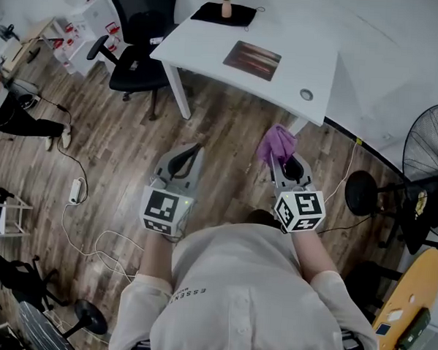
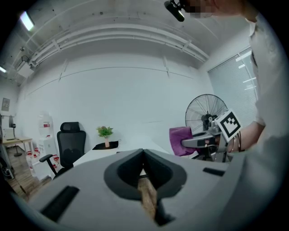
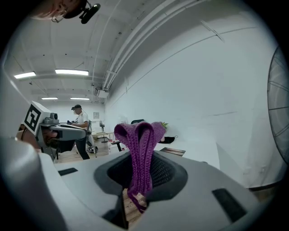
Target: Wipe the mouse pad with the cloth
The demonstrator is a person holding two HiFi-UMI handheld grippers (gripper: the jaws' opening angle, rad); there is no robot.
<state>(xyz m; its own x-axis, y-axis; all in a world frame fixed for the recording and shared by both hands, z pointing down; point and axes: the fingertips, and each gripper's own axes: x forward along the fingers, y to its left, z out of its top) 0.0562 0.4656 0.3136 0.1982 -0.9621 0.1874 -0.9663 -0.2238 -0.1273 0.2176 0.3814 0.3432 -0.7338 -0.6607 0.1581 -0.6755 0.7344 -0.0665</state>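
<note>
A brown mouse pad (image 1: 252,60) lies flat on the white desk (image 1: 211,42), well ahead of both grippers; it shows as a thin dark strip (image 3: 171,152) in the right gripper view. My right gripper (image 1: 284,161) is shut on a purple knitted cloth (image 1: 277,144), which sticks up bunched from its jaws (image 3: 141,149). The left gripper (image 1: 194,152) is shut with nothing in it, and hangs over the wooden floor to the left of the right one. In the left gripper view the cloth (image 2: 180,140) and right gripper show at the right, beyond the closed jaws (image 2: 143,153).
A potted plant (image 1: 226,1) on a black mat stands at the desk's far edge, and a round cable hole (image 1: 306,95) sits near its right corner. A black office chair (image 1: 138,35) is left of the desk. A floor fan (image 1: 431,145) stands at the right. Cables (image 1: 77,222) cross the floor.
</note>
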